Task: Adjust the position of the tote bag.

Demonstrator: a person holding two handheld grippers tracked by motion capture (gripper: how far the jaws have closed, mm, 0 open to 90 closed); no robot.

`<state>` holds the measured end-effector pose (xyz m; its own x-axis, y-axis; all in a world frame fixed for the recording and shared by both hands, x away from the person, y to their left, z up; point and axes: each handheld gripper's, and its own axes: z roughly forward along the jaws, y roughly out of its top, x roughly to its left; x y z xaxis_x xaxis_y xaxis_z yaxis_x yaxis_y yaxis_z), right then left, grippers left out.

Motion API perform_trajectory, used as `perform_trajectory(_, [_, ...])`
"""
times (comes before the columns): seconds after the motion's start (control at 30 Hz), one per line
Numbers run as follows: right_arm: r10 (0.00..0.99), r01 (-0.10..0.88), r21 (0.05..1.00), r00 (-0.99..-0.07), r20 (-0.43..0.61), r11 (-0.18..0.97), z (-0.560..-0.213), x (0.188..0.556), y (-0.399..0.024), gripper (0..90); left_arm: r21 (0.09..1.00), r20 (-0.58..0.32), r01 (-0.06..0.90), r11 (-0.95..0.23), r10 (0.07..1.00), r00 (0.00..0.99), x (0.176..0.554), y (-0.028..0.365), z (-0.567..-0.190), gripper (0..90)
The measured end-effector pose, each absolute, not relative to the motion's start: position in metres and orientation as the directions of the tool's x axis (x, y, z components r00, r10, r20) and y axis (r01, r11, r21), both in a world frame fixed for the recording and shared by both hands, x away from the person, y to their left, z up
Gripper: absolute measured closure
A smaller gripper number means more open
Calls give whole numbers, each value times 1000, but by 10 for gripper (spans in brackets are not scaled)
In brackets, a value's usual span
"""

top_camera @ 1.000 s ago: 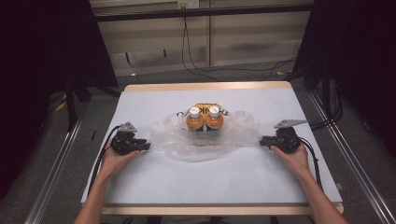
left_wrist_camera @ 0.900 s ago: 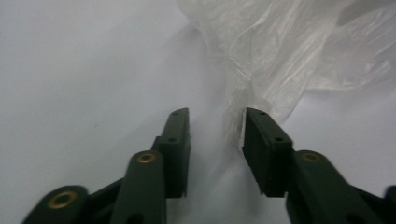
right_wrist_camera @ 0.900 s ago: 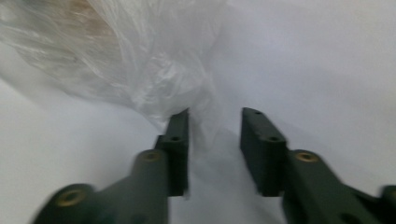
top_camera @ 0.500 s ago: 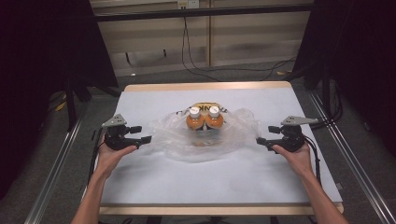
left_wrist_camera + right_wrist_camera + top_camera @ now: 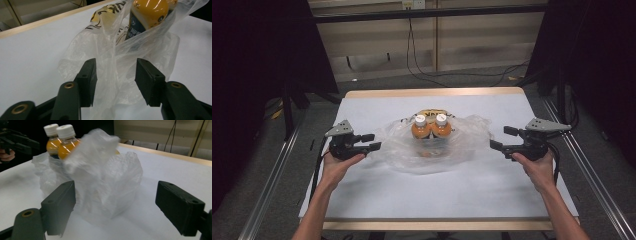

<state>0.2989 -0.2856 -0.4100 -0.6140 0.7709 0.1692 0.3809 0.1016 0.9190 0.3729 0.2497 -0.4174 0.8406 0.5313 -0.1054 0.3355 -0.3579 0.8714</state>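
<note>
A: Item in hand: clear plastic bag [image 5: 432, 145], crumpled, lying open near the middle of the white bench [image 5: 437, 195]. Two orange juice bottles [image 5: 431, 128] with white caps stand upright inside it, side by side and touching. Behind them, a yellow packet with black print [image 5: 432, 112], partly hidden by the bottles.

B: Left side?

A: Left gripper [image 5: 371, 142] sits at the bag's left edge, held in the person's left hand [image 5: 338, 161]. In the left gripper view a fold of the bag film [image 5: 113, 75] runs up between the jaws. The jaws stand moderately apart and have just been closing; the pads are not pressing the film, with gaps visible on both sides. One bottle [image 5: 146, 17] is tilted in that view, close behind the fold.

B: Right side?

A: Right gripper [image 5: 503, 138] is just off the bag's right edge, in the right hand [image 5: 534, 162]. Jaws wide and have just been opening. In the right gripper view the bag [image 5: 105, 185] bulks ahead of the jaws, nearer the left-hand one; whether film touches that jaw I cannot tell. Nothing is clamped. Part of the film there is blurred.

B: Surroundings?

A: Bench has a wooden rim [image 5: 432, 93]. Black cables [image 5: 452, 75] lie on the floor beyond it.
</note>
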Motion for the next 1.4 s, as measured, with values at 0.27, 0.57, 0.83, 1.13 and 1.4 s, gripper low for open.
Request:
perform_trajectory(0.27, [769, 367, 923, -621, 150, 117, -400, 294, -282, 351, 876, -89, 304, -375, 494, 865, 372, 236, -412, 736])
perform_trajectory(0.57, [695, 345, 911, -712, 99, 225, -374, 319, -245, 765, 867, -83, 282, -411, 439, 895, 382, 202, -409, 809])
perform_trajectory(0.83, [621, 385, 843, -780, 80, 375, -379, 350, -202, 900, 847, -62, 274, -456, 426, 903, 401, 175, -407, 843])
perform_trajectory(1.13, [632, 458, 779, -768, 103, 429, -404, 384, -180, 900, 800, -51, 284, -528, 413, 909, 420, 151, -416, 896])
perform_trajectory(1.4, [641, 481, 765, -758, 118, 428, -405, 407, -175, 900, 759, -35, 289, -584, 407, 913, 427, 138, -426, 892])
